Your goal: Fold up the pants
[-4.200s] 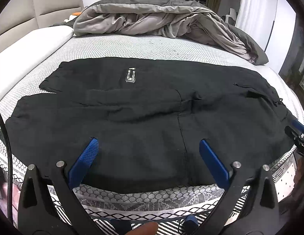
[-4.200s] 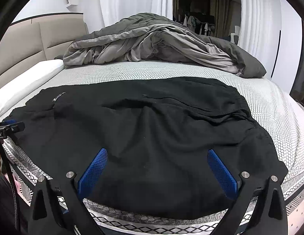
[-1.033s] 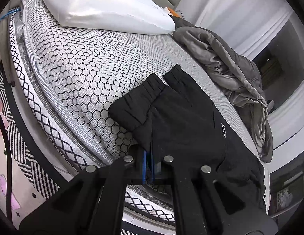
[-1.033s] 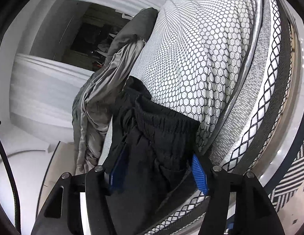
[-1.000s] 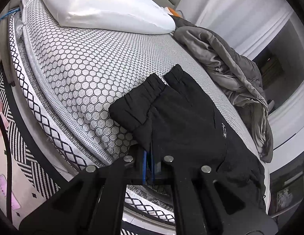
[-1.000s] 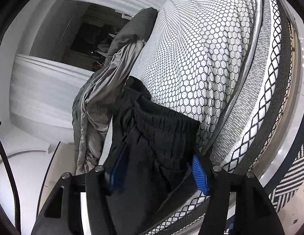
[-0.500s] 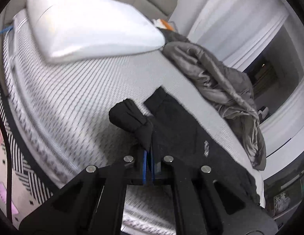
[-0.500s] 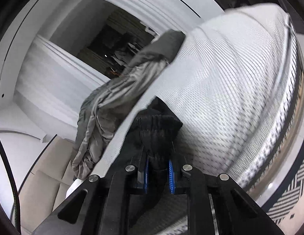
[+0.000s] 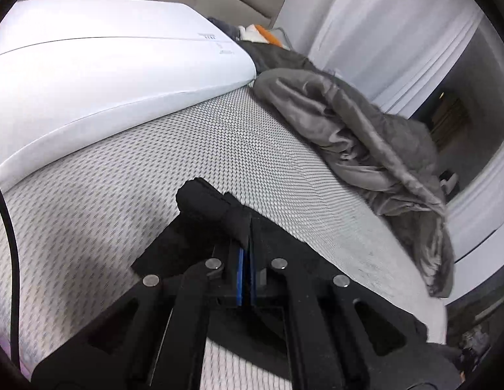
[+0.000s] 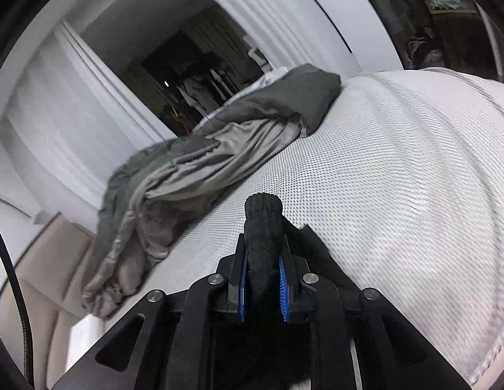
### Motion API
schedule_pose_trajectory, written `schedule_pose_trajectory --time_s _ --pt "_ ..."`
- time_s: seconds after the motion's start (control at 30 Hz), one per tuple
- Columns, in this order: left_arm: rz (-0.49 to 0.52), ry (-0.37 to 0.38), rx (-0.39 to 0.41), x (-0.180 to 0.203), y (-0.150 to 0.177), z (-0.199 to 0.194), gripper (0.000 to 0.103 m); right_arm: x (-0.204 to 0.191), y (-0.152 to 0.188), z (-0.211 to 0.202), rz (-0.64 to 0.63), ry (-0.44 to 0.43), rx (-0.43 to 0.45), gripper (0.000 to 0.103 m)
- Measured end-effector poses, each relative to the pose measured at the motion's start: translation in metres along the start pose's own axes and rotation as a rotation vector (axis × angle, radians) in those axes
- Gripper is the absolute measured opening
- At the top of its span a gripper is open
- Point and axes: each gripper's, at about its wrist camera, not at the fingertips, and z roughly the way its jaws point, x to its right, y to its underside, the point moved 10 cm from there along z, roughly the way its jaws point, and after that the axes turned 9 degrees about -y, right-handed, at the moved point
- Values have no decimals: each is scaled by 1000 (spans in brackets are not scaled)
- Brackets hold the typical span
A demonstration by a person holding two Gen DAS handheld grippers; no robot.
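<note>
Left wrist: tongs (image 9: 247,253) clamp black pants (image 9: 213,208) above mattress (image 9: 122,175).

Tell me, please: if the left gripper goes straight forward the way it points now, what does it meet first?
Probably the patterned mattress, just past the black pants that the left gripper pinches; the white pillow lies farther on. Depth is uncertain.
</note>
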Motion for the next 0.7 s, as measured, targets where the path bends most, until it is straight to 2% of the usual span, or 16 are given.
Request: schedule_pose_trajectory --time_s 0.07,0.1,0.13,0.17,0.2,0.27,0.3,0.33,0.37,0.5,0.63,0.7 --pt "18 -38 -38 11 -5 33 1 -4 -7 42 -18 45 -24 17" --pt "34 -70 -91 16 -6 57 3 -1 -8 58 -26 71 -39 19" --pt "36 -92 -127 18 -7 73 8 2 -9 78 -22 92 -54 28" --pt "36 -96 -154 22 -9 87 12 6 -8 92 -14 101 -63 43" --pt "32 -86 -162 26 -13 97 19 10 -10 106 -1 120 -60 46" --pt "54 -89 -142 33 -20 101 35 18 -7 114 8 138 -51 48" --pt "69 -102 -112 35 -24 98 56 16 -4 115 5 125 -55 50" --pt "83 -111 -80 36 -28 93 71 12 -1 113 -12 114 -57 57" --pt "91 -111 -50 38 -32 87 73 10 4 109 -29 105 -59 64" --pt "94 -68 -39 39 -22 62 74 -7 30 82 -99 52 -76 70" --pt "100 -45 -32 34 9 27 74 -18 60 45 -115 -5 -87 84" --pt "92 -3 -39 32 28 6 74 -18 73 30 -99 -30 -103 88"
